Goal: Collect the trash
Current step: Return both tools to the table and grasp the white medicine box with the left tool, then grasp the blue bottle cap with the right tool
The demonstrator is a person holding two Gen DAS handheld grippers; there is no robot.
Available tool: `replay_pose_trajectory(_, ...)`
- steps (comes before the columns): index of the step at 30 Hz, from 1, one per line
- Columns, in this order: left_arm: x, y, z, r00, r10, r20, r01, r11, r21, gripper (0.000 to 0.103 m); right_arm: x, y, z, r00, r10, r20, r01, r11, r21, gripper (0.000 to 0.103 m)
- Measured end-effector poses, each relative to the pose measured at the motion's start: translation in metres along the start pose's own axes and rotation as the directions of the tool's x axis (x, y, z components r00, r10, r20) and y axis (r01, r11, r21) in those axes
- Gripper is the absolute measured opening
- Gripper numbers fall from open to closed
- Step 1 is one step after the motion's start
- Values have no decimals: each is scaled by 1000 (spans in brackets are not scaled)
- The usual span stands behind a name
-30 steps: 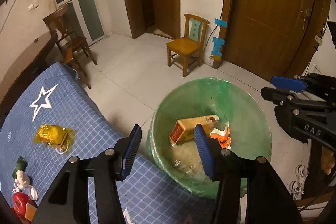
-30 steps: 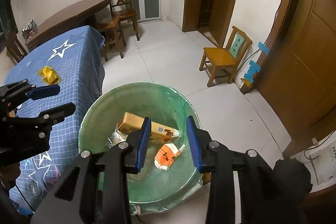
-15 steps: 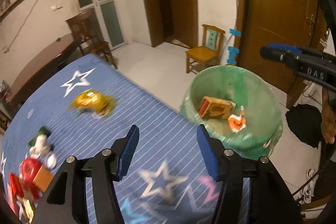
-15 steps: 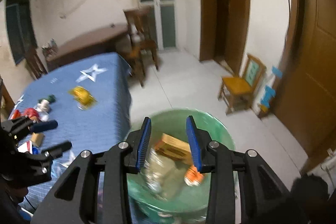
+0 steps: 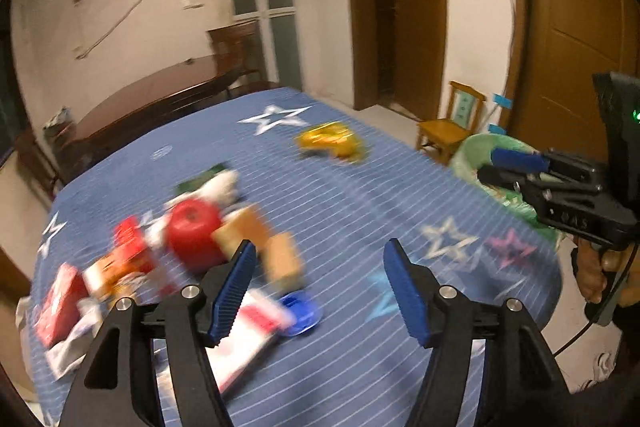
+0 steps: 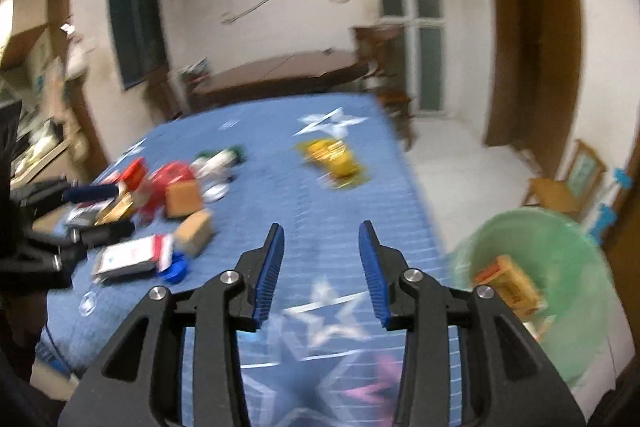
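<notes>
Dim room, brown doors, table under a blue star cloth [image 5: 360, 211]; both views motion-blurred. Left tongs [image 5: 316, 287] jaws wide apart, empty, above the cloth. Just ahead-left of them: blue lid [image 5: 300, 311], white-red packet [image 5: 252, 335], tan boxes [image 5: 260, 243], red round item [image 5: 196, 231], red cartons [image 5: 92, 279]. Farther ahead, yellow wrapper [image 5: 330, 143] apart from the pile. Right tongs [image 6: 322, 267] also spread, empty, over the cloth's near edge; trash pile [image 6: 160, 211] ahead-left, the wrapper straight ahead. Green-lined bin [image 6: 560, 267] to their right off the table edge, orange carton [image 6: 508, 283] inside. Small wooden chair [image 6: 560, 187] beyond the bin.
</notes>
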State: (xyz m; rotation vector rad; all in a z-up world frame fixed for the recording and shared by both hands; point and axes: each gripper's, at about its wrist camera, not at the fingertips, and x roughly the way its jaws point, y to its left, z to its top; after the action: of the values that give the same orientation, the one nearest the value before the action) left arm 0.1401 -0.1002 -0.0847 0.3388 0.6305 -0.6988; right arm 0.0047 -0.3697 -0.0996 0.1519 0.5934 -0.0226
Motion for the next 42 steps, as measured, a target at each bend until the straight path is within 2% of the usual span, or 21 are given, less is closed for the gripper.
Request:
replay_pose_trajectory(3, -8, 45, -26, 999, 3, -43, -2, 1000, 19, 72, 18, 35, -8, 993, 87, -79, -91, 995, -45, 47)
replay_pose_trajectory(7, 0, 73, -54, 994, -23, -103, 35, 993, 117, 72, 42, 81, -21, 966, 172, -195, -196, 974, -113, 53)
replay_pose_trajectory(10, 11, 82, -63, 986, -87, -141, 109, 982, 153, 72, 54, 101, -29, 956, 171, -236, -208, 969, -137, 54)
replay_pose_trajectory(13, 31, 76, -63, 973, -132, -189, 167, 968, 185, 72, 62, 104, -32, 947, 182, -265, -217, 970, -108, 56)
replay_pose_trajectory(16, 53, 71, -67, 962, -116, -245, 172, 960, 221, 72, 66, 100, -32, 942, 180, -282, -213, 973, -93, 56)
replay_pose_trajectory(19, 71, 76, -74, 948, -118, -295, 184, 961, 205, 73, 70, 100, -32, 939, 179, -295, -214, 973, -90, 56)
replay_pose_trajectory(21, 71, 81, -75, 945, -143, -294, 202, 963, 179, 73, 73, 103, -32, 936, 182, -302, -217, 972, -89, 56)
replay_pose_trajectory(23, 68, 85, -77, 944, -156, -289, 208, 966, 156, 60, 79, 105, -33, 934, 186, -307, -223, 971, -90, 56)
replay_pose_trajectory(25, 60, 85, -81, 955, -125, -267, 171, 973, 158, 58, 84, 110, -32, 931, 190, -311, -230, 968, -99, 56)
replay_pose_trajectory(27, 50, 87, -84, 963, -104, -249, 142, 980, 139, 57, 87, 118, -32, 929, 195, -315, -242, 963, -118, 56)
replay_pose_trajectory(30, 19, 94, -90, 980, -84, -183, 101, 991, 86, 57, 94, 130, -31, 925, 201, -321, -256, 956, -141, 56)
replay_pose_trajectory(34, -30, 108, -98, 995, -49, -89, 45, 998, -47, 57, 106, 141, -29, 922, 205, -328, -265, 952, -151, 56)
replay_pose_trajectory(38, -61, 114, -111, 998, 10, -55, -16, 993, -114, 57, 121, 156, -29, 923, 180, -341, -251, 952, -176, 56)
replay_pose_trajectory(42, -73, 109, -125, 997, 40, -62, -48, 991, -128, 57, 134, 161, -32, 929, 123, -350, -203, 959, -199, 55)
